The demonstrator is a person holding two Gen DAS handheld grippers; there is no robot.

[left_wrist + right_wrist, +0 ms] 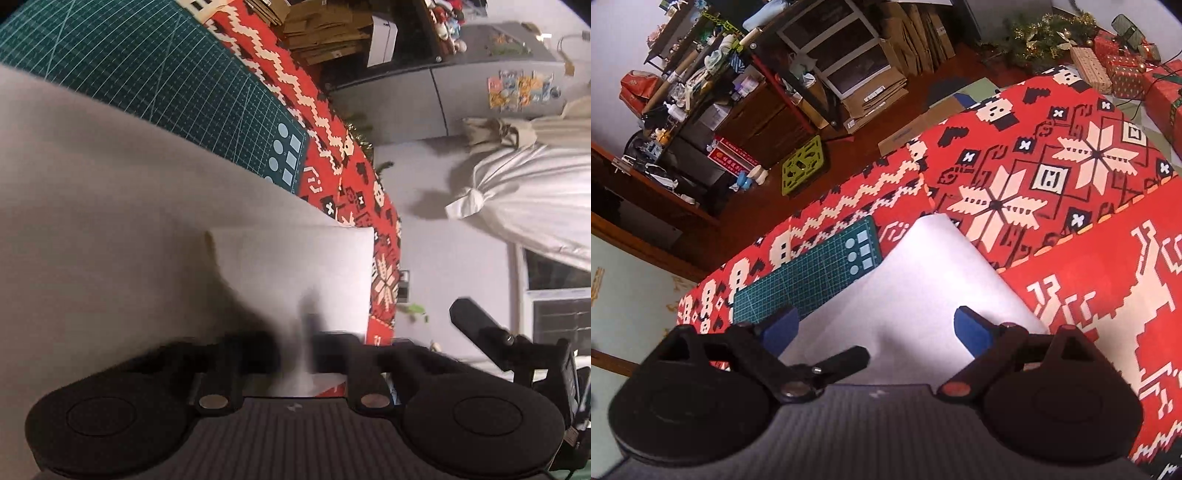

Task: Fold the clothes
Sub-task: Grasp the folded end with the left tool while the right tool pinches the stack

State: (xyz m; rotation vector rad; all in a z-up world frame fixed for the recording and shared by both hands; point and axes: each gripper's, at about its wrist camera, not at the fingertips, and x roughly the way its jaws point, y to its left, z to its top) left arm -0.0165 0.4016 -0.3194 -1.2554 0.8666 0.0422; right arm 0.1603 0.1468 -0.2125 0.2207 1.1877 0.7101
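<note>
A white garment (110,221) lies spread over a green cutting mat (147,74) and a red patterned tablecloth (332,147). One corner flap of it (295,266) is doubled over near the table's edge. My left gripper (297,332) is blurred, its dark fingers drawn together on a pinch of the white fabric at that corner. In the right wrist view the same white garment (923,277) lies between the cutting mat (812,273) and the red cloth (1034,166). My right gripper (877,328) hangs open above it. Its blue pads (783,325) stand wide apart and hold nothing.
The table's edge drops to a dark floor with cardboard stacks (905,55) and cluttered shelves (701,74). Wrapped gifts and tinsel (1108,55) lie at the far right. A tied white sack (535,192) and a black piece of gear (509,343) show beyond the table.
</note>
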